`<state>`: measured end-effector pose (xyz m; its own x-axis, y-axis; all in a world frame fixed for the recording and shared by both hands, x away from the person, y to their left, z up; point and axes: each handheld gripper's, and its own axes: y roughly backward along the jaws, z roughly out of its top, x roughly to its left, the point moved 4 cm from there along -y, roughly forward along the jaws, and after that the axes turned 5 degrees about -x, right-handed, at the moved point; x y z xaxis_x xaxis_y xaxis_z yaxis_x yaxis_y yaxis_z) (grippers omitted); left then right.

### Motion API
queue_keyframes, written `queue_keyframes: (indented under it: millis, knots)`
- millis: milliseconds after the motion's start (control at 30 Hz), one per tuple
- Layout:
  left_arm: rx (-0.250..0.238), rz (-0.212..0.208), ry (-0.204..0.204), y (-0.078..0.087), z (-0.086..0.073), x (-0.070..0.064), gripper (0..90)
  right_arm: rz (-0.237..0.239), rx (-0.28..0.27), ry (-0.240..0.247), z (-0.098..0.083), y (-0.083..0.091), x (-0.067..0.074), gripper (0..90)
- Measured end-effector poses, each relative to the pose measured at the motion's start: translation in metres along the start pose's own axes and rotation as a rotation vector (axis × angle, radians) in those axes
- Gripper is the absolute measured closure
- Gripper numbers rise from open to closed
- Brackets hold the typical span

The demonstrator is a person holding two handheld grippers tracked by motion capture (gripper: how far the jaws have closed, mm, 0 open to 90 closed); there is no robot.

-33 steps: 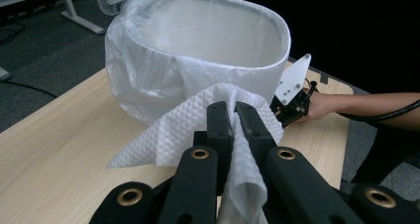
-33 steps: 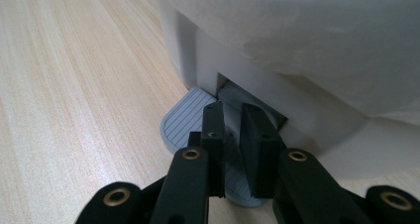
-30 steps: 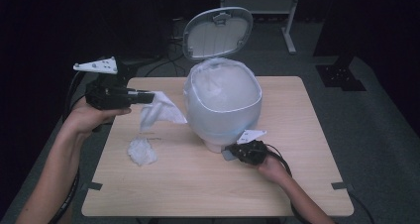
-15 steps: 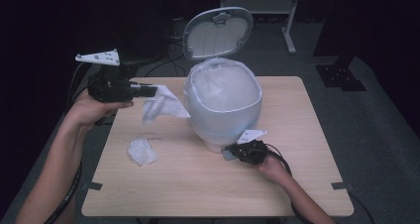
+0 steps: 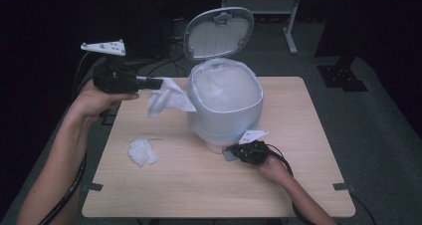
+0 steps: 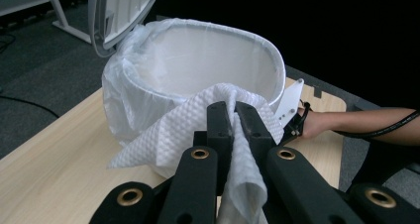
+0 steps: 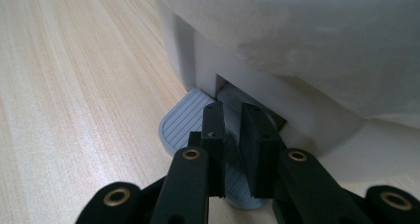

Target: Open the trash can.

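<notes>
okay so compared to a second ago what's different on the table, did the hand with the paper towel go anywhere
Yes. The left gripper, shut on the paper towel, has risen and moved toward the open rim of the bin; the towel now hangs beside the rim, off the table. The right gripper stays on the pedal at the bin's foot, the lid stays up, and the crumpled wad lies where it was.

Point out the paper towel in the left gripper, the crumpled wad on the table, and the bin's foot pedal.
paper towel (image 6: pixel 178 130), left gripper view, on its quilted face left of the jaws.
crumpled wad (image 5: pixel 142 152), high view, on its middle.
foot pedal (image 7: pixel 185 122), right gripper view, on its ribbed top.
</notes>
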<state>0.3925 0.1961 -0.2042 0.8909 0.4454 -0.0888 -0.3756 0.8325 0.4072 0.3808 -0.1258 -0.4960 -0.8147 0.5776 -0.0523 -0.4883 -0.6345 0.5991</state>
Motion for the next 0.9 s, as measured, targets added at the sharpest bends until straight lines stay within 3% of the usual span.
queue_keyframes:
  millis: [900]
  knots:
    - [-0.013,-0.019,-0.015,-0.016,0.031,0.001,86.3,-0.003,-0.007,-0.006,-0.001,0.000,0.000,80.1]
